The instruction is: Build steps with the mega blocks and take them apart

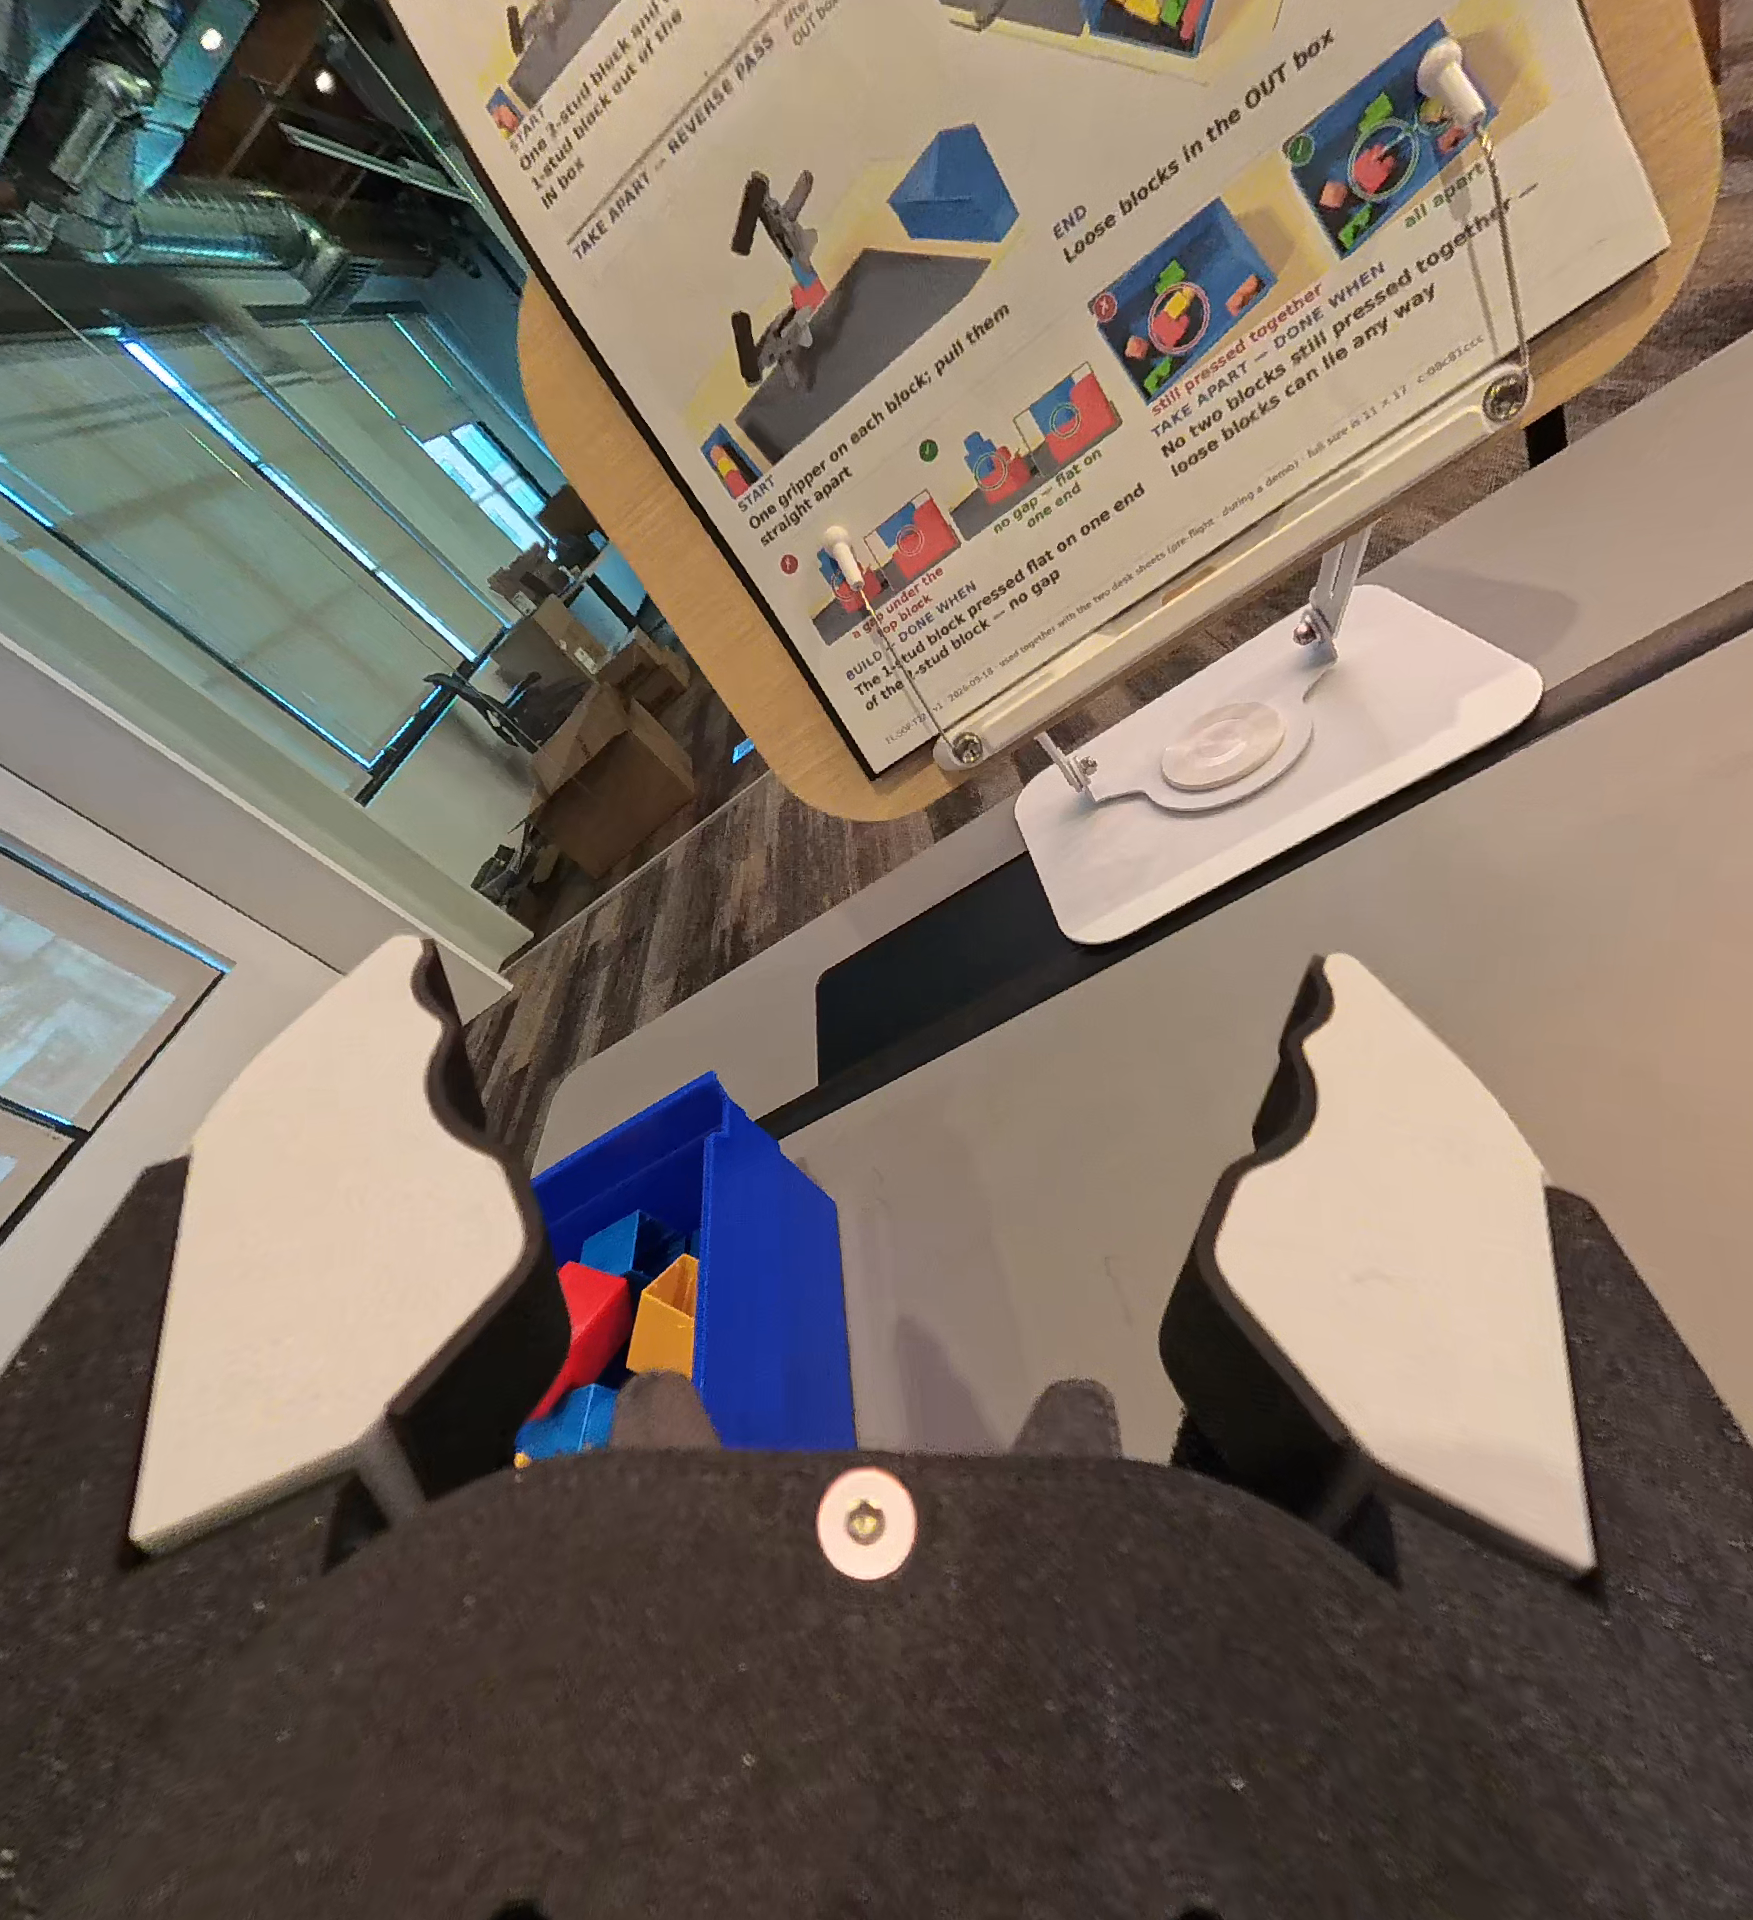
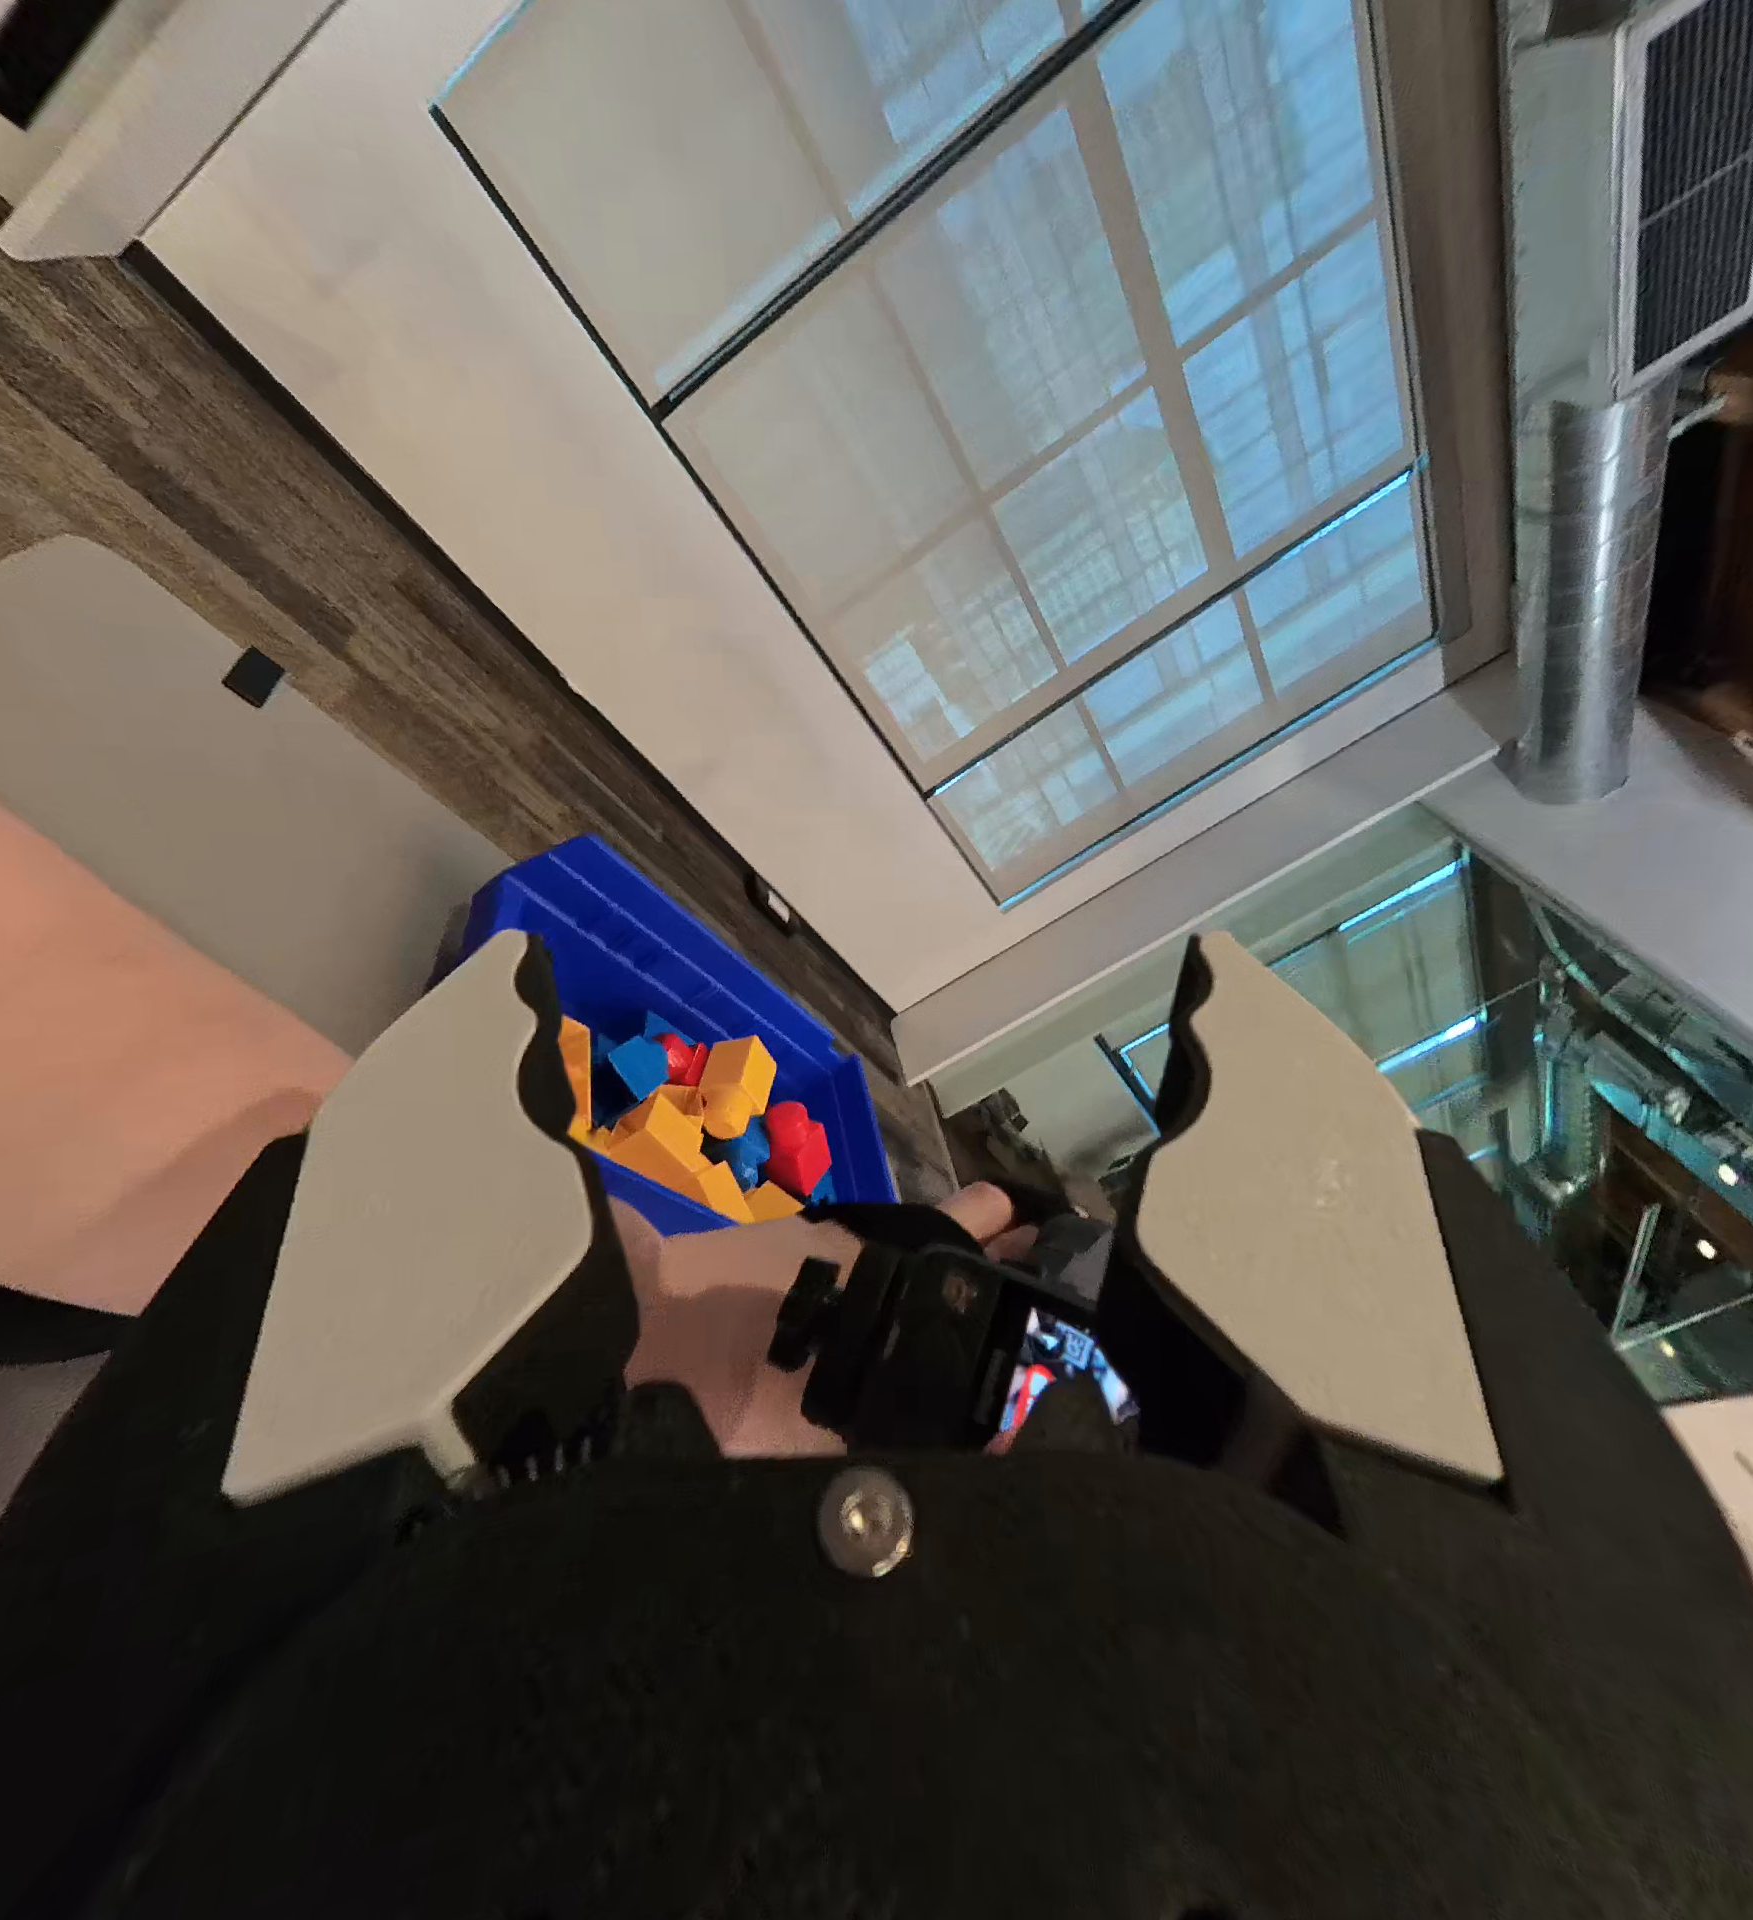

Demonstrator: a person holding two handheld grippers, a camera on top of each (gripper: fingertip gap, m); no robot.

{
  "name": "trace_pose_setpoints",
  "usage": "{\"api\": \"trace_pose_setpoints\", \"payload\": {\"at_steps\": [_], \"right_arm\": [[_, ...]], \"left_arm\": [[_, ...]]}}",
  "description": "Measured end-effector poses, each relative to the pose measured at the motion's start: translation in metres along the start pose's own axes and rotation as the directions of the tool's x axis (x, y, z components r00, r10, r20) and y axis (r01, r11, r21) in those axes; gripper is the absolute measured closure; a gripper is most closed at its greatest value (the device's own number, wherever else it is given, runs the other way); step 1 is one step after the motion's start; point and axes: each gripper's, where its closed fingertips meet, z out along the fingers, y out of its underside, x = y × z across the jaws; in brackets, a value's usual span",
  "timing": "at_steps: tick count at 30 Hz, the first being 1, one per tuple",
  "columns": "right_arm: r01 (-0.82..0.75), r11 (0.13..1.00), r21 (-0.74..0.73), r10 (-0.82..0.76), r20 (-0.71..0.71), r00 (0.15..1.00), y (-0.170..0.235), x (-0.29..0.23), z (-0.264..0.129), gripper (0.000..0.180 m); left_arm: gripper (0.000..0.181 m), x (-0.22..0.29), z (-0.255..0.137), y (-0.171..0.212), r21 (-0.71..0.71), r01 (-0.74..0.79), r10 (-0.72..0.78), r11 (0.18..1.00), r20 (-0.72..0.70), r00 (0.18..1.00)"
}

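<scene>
In the left wrist view, the left gripper (image 1: 872, 1049) is spread wide and empty above a grey table (image 1: 1474, 1039), a blue bin (image 1: 768, 1299) of mega blocks (image 1: 597, 1314) just below its fingers. In the right wrist view, the right gripper (image 2: 856, 1023) gapes wide, empty, over the same bin (image 2: 643, 956) of blocks (image 2: 706, 1122).

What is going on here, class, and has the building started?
A person holds two handheld grippers. The left gripper and right gripper are both open and empty, tilted up above the grey table. The red, blue and yellow blocks lie loose in a blue bin. An instruction board stands behind. No steps are visible yet.
</scene>
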Motion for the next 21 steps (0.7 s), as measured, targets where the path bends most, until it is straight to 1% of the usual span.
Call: {"api": "trace_pose_setpoints", "payload": {"at_steps": [2,5,8,11,12,14,16,17,18,19,20,21], "right_arm": [[0.009,1.0,0.018,-0.009,-0.009,1.0,-0.003,0.001,-0.003,0.067],[-0.005,0.996,0.086,0.007,-0.024,1.0,-0.025,0.005,-0.015,0.068],[0.012,0.997,0.076,-0.007,-0.062,0.998,-0.027,0.016,-0.026,0.068],[-0.038,0.999,0.036,0.043,-0.141,0.989,-0.006,0.045,-0.044,0.068],[-0.075,0.997,0.024,0.078,-0.176,0.981,0.005,0.058,-0.053,0.068],[-0.171,0.985,0.0,0.164,-0.272,0.948,0.035,0.089,-0.075,0.068],[-0.283,0.959,0.014,0.266,-0.391,0.881,0.068,0.122,-0.106,0.067],[-0.341,0.94,0.013,0.308,-0.461,0.832,0.089,0.139,-0.122,0.068],[-0.406,0.913,-0.037,0.326,-0.534,0.78,0.119,0.153,-0.136,0.073],[-0.478,0.865,-0.153,0.301,-0.605,0.737,0.156,0.161,-0.149,0.071],[-0.535,0.793,-0.291,0.233,-0.666,0.708,0.193,0.163,-0.164,0.07],[-0.572,0.709,-0.412,0.159,-0.697,0.7,0.223,0.159,-0.177,0.069]], "left_arm": [[0.036,0.002,0.003,0.005,-0.02,-0.007,0.007,1.0,-0.005,1.0],[0.036,0.002,0.006,0.008,-0.027,0.002,-0.002,1.0,-0.014,1.0],[0.038,-0.001,0.008,0.01,-0.032,0.033,-0.034,0.999,-0.031,0.999],[0.038,-0.005,0.007,0.007,-0.017,0.097,-0.098,0.995,-0.066,0.993],[0.038,-0.007,0.005,0.003,0.004,0.123,-0.123,0.992,-0.088,0.989],[0.04,-0.015,-0.003,-0.012,0.08,0.228,-0.215,0.97,-0.14,0.966],[0.039,-0.027,-0.018,-0.032,0.176,0.346,-0.302,0.922,-0.235,0.924],[0.039,-0.035,-0.03,-0.047,0.25,0.402,-0.327,0.881,-0.291,0.899],[0.038,-0.041,-0.047,-0.063,0.33,0.454,-0.336,0.828,-0.356,0.872],[0.037,-0.043,-0.068,-0.083,0.411,0.501,-0.314,0.761,-0.443,0.84],[0.035,-0.043,-0.094,-0.102,0.488,0.553,-0.281,0.676,-0.522,0.805],[0.035,-0.041,-0.122,-0.119,0.552,0.597,-0.238,0.582,-0.586,0.774]]}}
